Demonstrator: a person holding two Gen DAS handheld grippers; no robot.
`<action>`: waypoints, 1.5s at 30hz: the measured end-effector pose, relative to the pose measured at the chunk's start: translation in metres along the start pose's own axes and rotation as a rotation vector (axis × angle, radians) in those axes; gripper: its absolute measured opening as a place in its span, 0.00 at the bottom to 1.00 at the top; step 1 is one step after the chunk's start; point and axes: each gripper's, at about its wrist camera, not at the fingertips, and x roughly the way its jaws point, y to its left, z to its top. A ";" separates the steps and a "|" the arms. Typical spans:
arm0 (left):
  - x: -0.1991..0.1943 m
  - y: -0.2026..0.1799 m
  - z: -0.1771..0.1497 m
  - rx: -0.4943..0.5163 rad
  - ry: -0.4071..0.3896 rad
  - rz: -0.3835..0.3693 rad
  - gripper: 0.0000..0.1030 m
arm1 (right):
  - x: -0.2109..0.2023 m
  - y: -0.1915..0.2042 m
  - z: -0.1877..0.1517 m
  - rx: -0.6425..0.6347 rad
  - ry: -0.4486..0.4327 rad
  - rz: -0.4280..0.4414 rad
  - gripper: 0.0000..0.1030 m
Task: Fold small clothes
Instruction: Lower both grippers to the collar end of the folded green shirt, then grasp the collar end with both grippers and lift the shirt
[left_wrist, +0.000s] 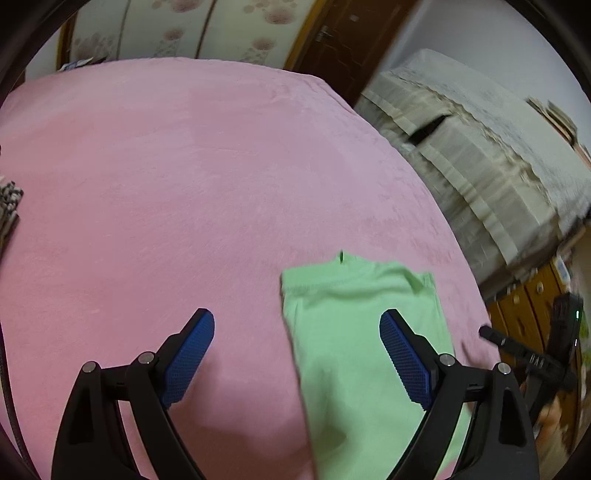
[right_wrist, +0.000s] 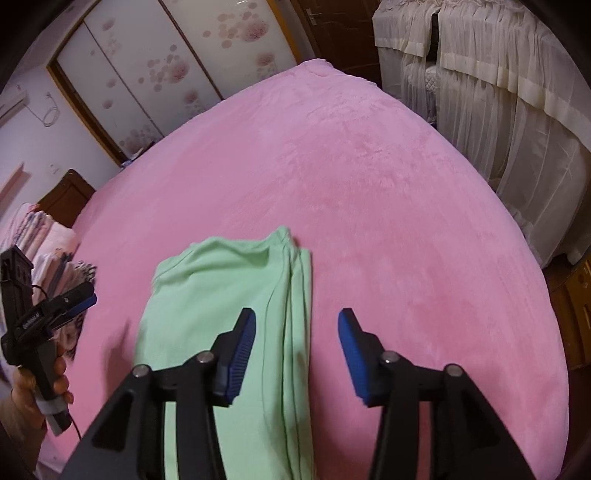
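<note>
Pink blanket (left_wrist: 184, 184) covers a bed and fills most of both views. Behind it a wardrobe (right_wrist: 147, 66) with sliding doors in a floral print, a dark wooden door (left_wrist: 343, 40), pale curtains (right_wrist: 498, 92) to the right. Stack of folded clothes (right_wrist: 48, 243) sits at the blanket's left edge in the right wrist view.

Green garment (left_wrist: 354, 332) lies flat on the blanket, folded into a long narrow strip, layered edges stacked along its right side in the right wrist view.

Left gripper (left_wrist: 297, 354) above the blanket, jaws spread wide, nothing between the pads; its right finger (left_wrist: 406, 358) overlaps the garment in view, left finger over bare pink. Contact with the cloth: cannot tell.

Right gripper (right_wrist: 297, 354) jaws parted about halfway, holding nothing; garment's layered edge shows in the gap below, left finger (right_wrist: 236, 354) over the green. Blue pads on both.

A hand (right_wrist: 55, 380) grips the left gripper's handle, seen at left edge of right wrist view.
</note>
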 end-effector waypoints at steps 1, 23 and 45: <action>-0.007 0.000 -0.005 0.011 0.009 -0.003 0.88 | -0.003 0.001 -0.003 -0.002 0.004 0.010 0.46; 0.086 0.002 -0.069 -0.134 0.290 -0.376 0.99 | 0.068 -0.027 -0.027 0.111 0.210 0.265 0.46; 0.117 -0.017 -0.041 -0.146 0.145 -0.281 0.07 | 0.079 0.019 0.006 0.014 0.021 0.157 0.08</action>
